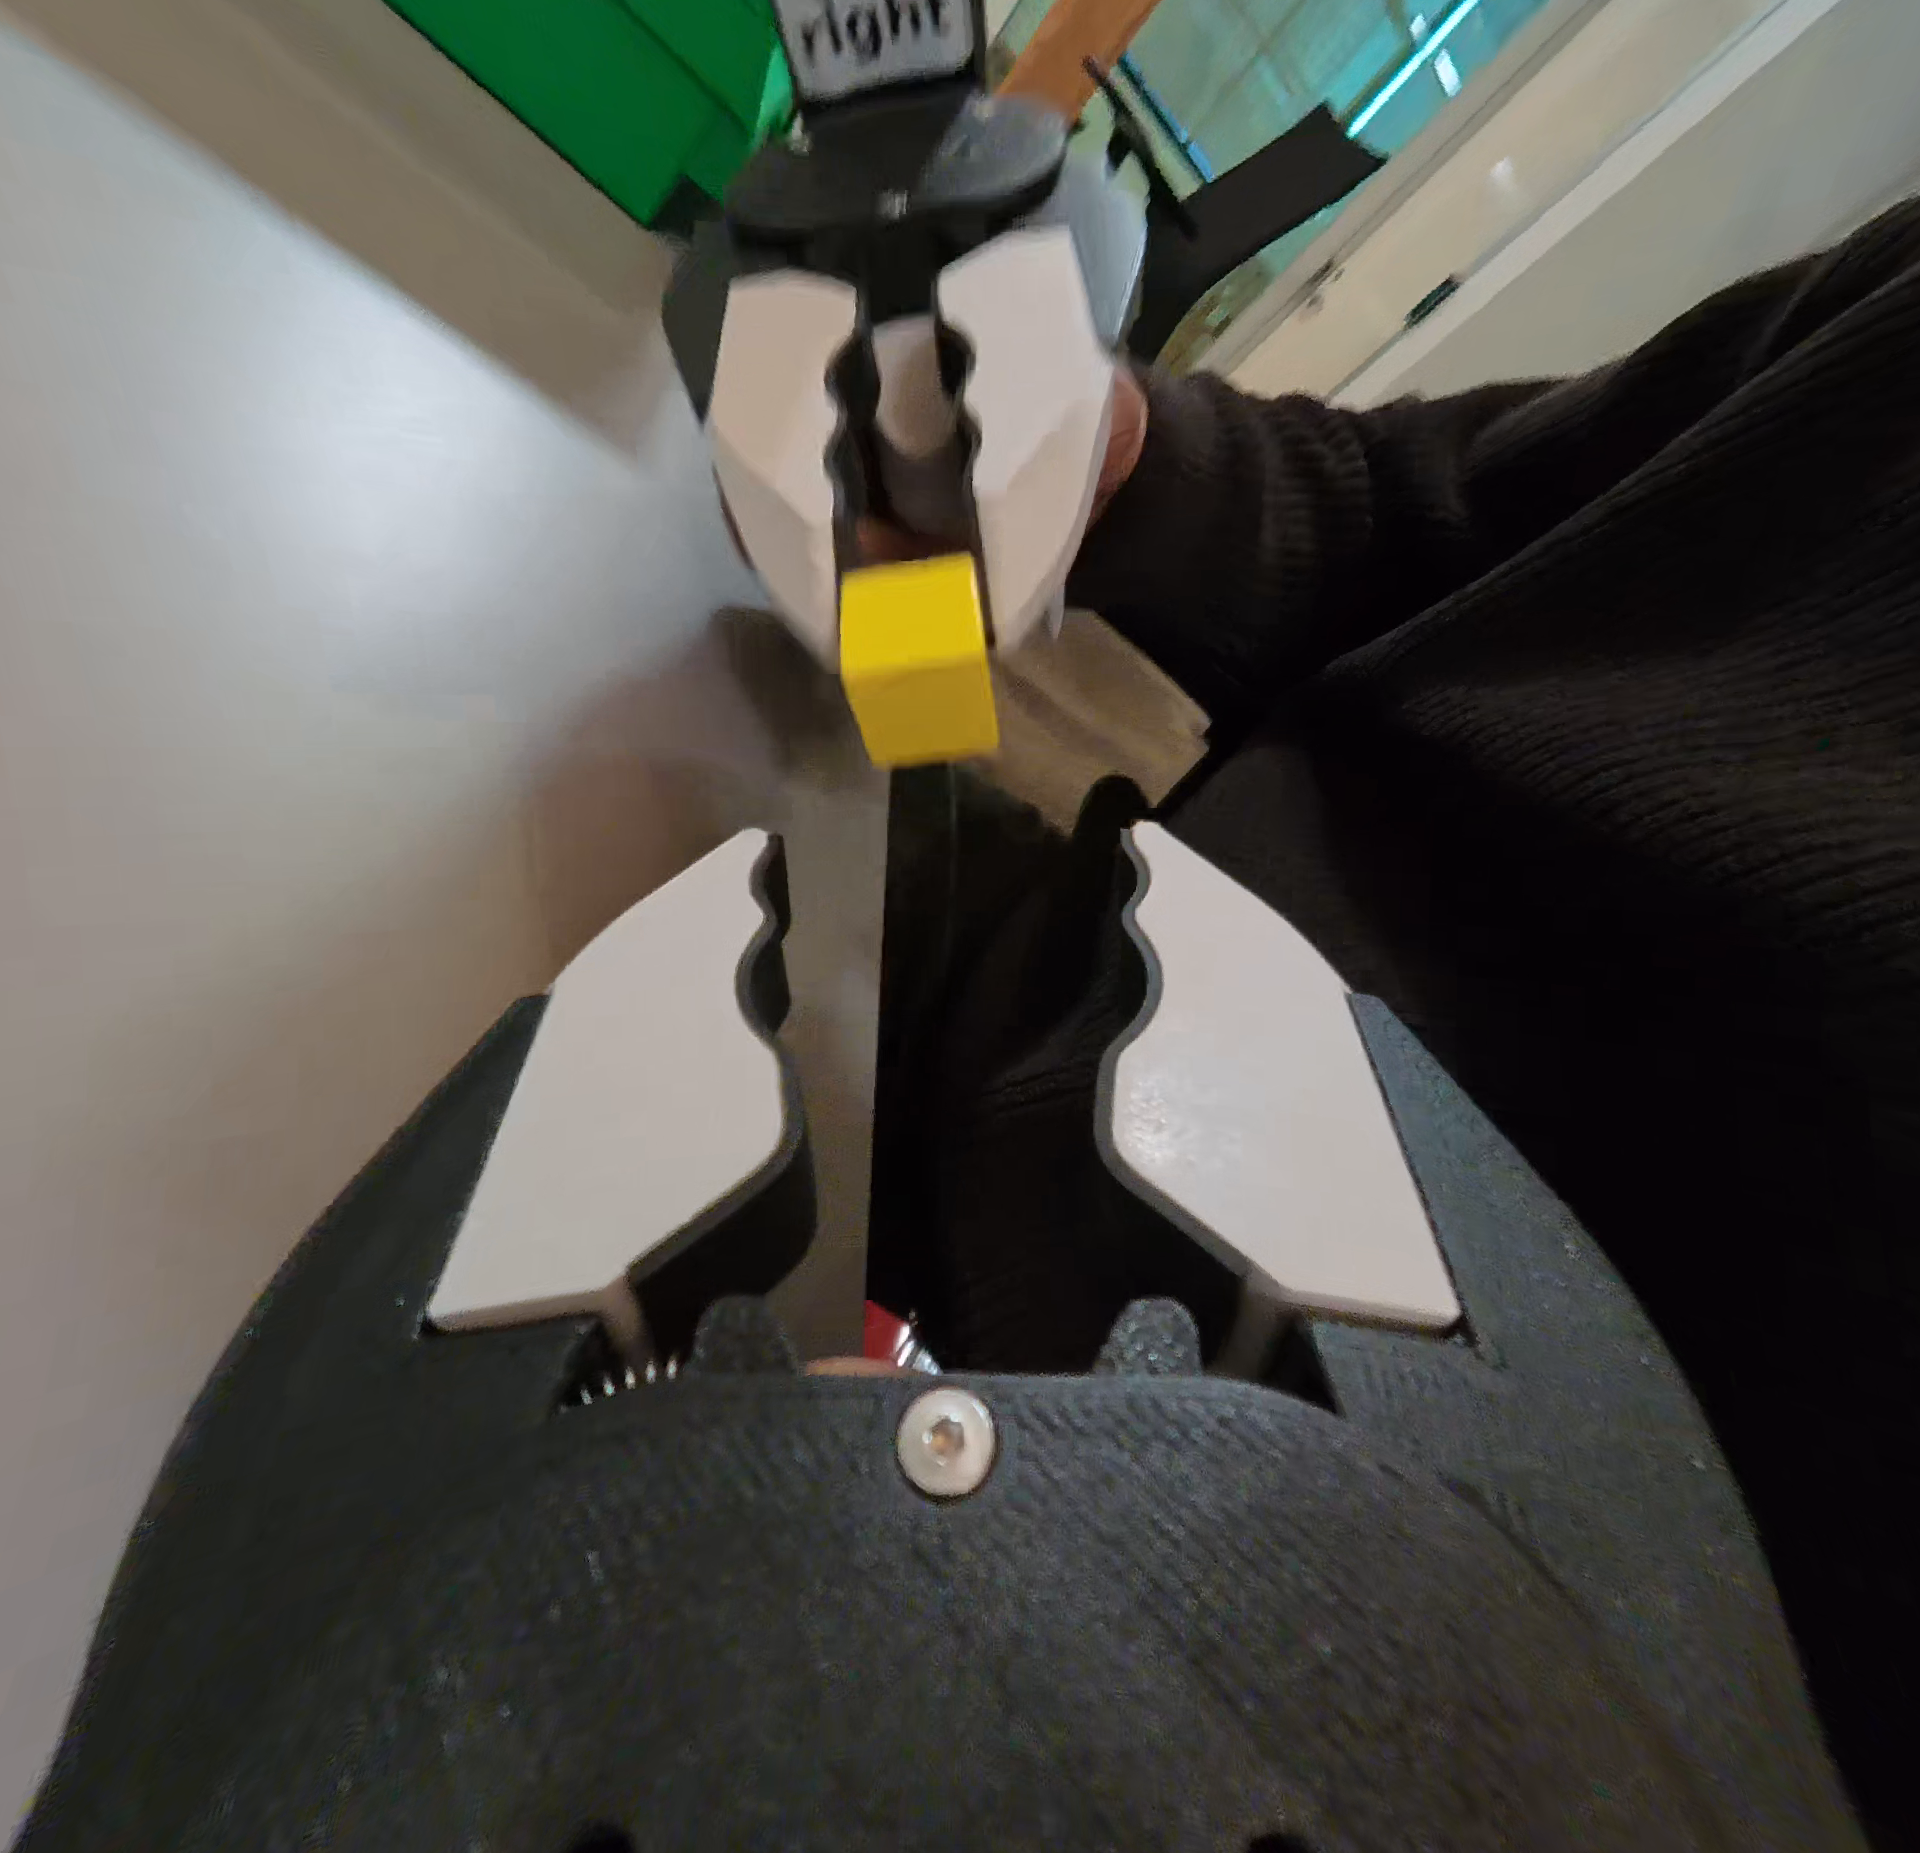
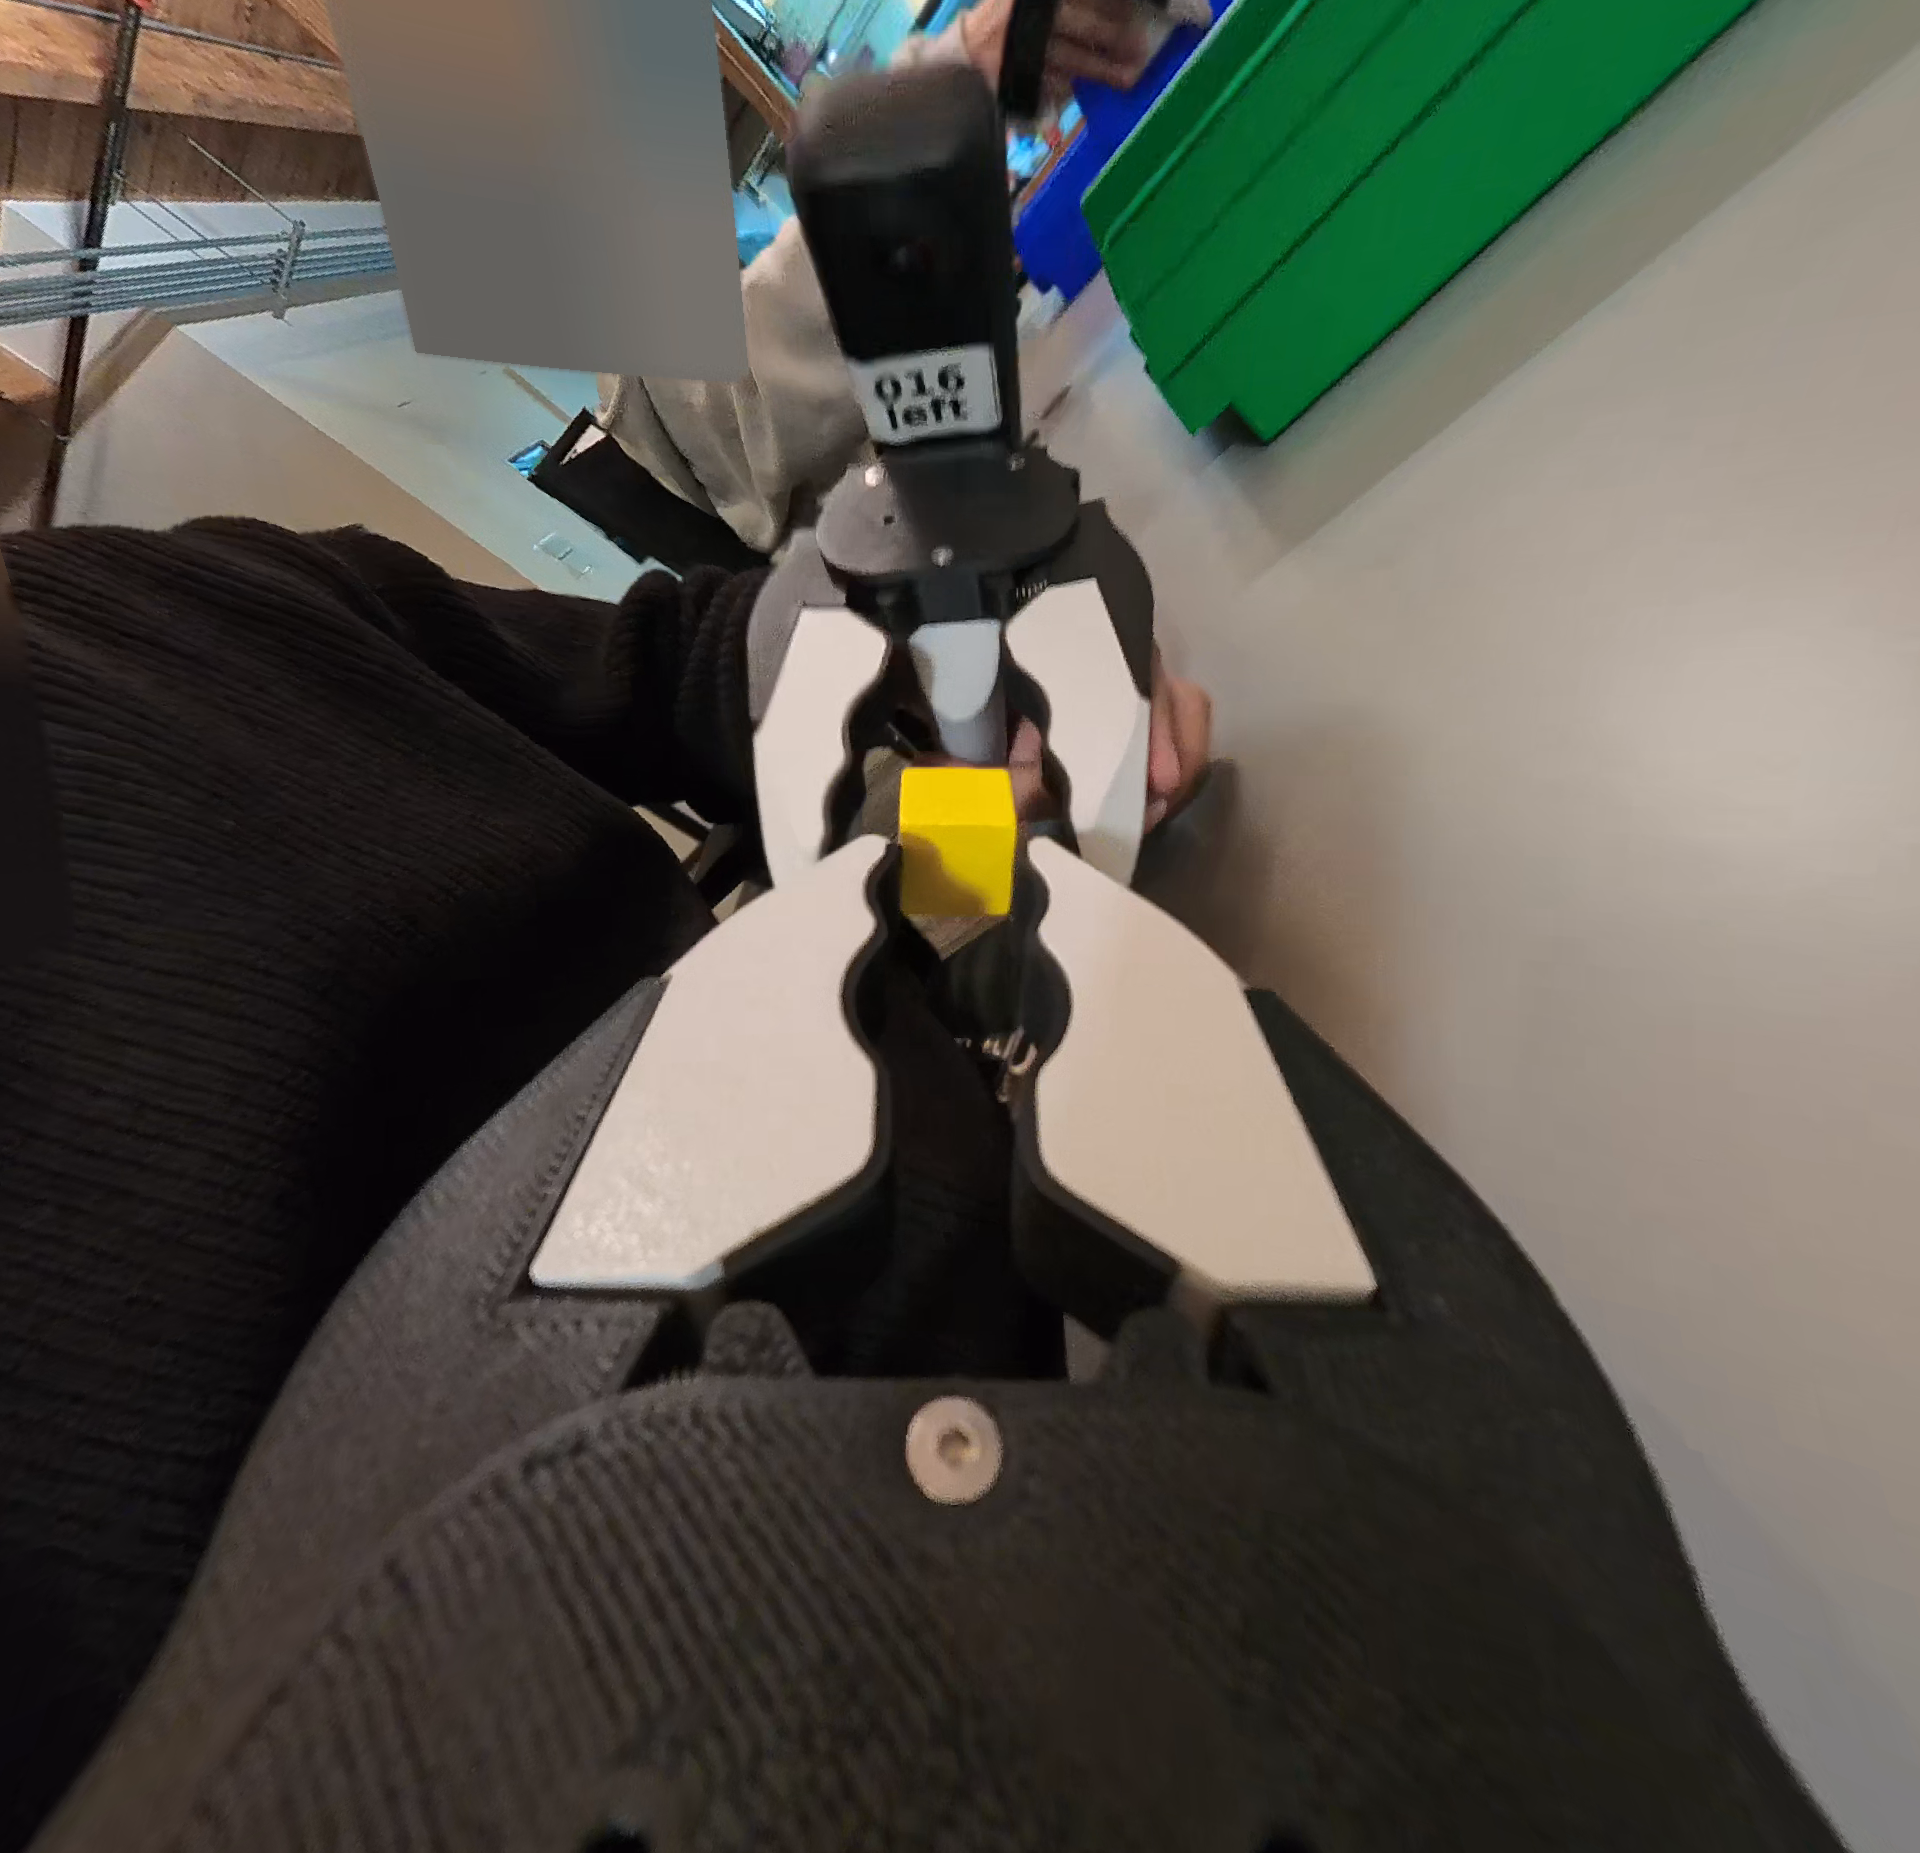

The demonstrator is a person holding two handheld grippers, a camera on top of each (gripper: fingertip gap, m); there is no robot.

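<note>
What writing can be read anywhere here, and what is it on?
White label, black print, on the black body of the right gripper: legible, not repeated here.
Second white label, black print, on the black body of the left gripper: likewise.
The yellow cube bears no writing.

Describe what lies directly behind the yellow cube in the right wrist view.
Behind the yellow cube are the left gripper, open, and fingers of the hand holding it. The cube covers part of that hand.

Yellow cube (image 2: pixel 954 842); green bins (image 2: pixel 1351 182); blk ribbed sleeve (image 2: pixel 312 816); grey-white table (image 2: pixel 1558 764).
</note>
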